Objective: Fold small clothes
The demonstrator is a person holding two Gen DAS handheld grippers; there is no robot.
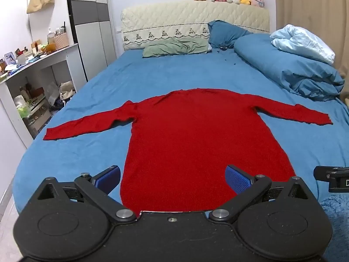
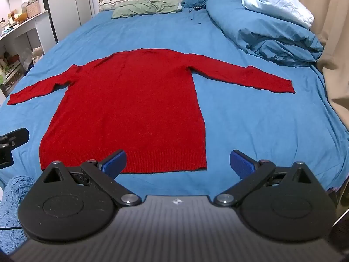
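A red long-sleeved sweater [image 1: 192, 139] lies flat on the blue bed sheet [image 1: 152, 76], sleeves spread left and right, hem nearest me. It also shows in the right wrist view [image 2: 130, 100]. My left gripper [image 1: 172, 176] is open and empty, hovering above the hem's left part. My right gripper [image 2: 177, 163] is open and empty, just short of the hem's right corner. Part of the right gripper [image 1: 333, 178] shows at the left wrist view's right edge, and part of the left gripper [image 2: 11, 144] at the right wrist view's left edge.
A folded blue duvet [image 1: 290, 65] with a white quilt [image 1: 305, 41] lies at the bed's far right. A green pillow [image 1: 174, 48] and blue pillow [image 1: 226, 32] rest against the headboard [image 1: 174, 19]. A cluttered shelf [image 1: 32, 61] stands left of the bed. A fluffy blue rug [image 2: 13, 198] lies below.
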